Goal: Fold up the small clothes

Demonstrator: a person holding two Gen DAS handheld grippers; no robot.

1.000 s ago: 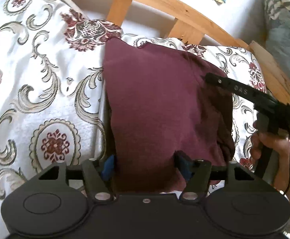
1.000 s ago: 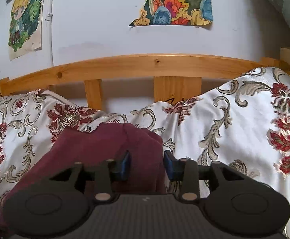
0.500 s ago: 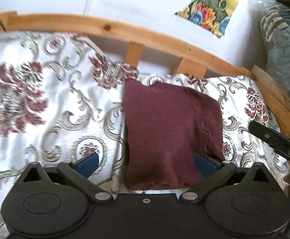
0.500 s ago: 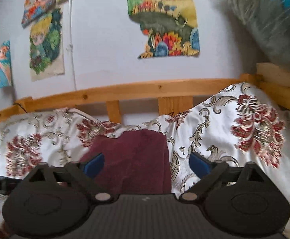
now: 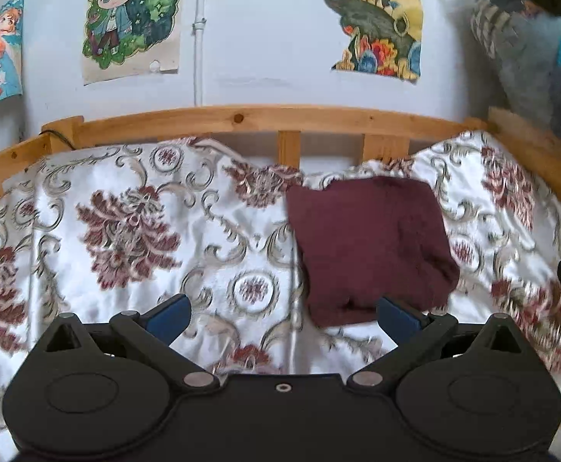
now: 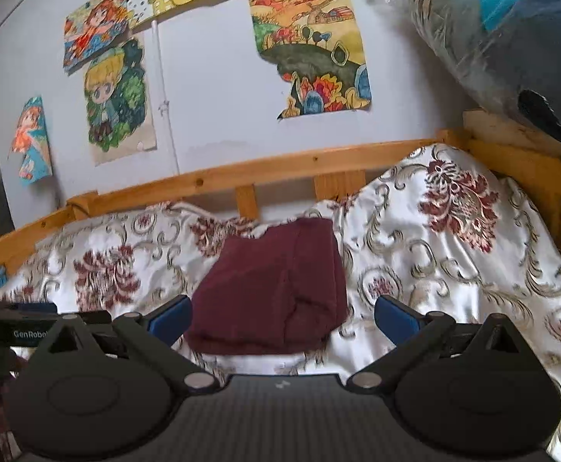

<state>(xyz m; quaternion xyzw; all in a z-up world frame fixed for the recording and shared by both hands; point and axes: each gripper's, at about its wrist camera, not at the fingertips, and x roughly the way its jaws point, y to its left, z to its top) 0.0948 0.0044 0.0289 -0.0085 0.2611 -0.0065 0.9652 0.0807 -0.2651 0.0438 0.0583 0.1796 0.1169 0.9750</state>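
Note:
A folded maroon garment (image 5: 373, 250) lies flat on the floral bedspread (image 5: 126, 231) near the headboard. It also shows in the right wrist view (image 6: 276, 288). My left gripper (image 5: 282, 317) is open and empty, pulled back from the garment, whose near edge lies just past my right blue pad (image 5: 398, 315). My right gripper (image 6: 282, 317) is open and empty, with the garment's near edge between the pads and a little beyond them.
A wooden slatted headboard (image 5: 261, 115) runs behind the bed, with posters (image 5: 130, 19) on the white wall. A wooden side rail (image 6: 530, 161) carries a plastic-wrapped bundle (image 6: 511, 38) at the right. The left gripper's body (image 6: 19, 331) shows at the left edge of the right wrist view.
Both grippers opened, let go of the maroon garment and drew back and up. The garment now lies folded on the bedspread, farther from both cameras.

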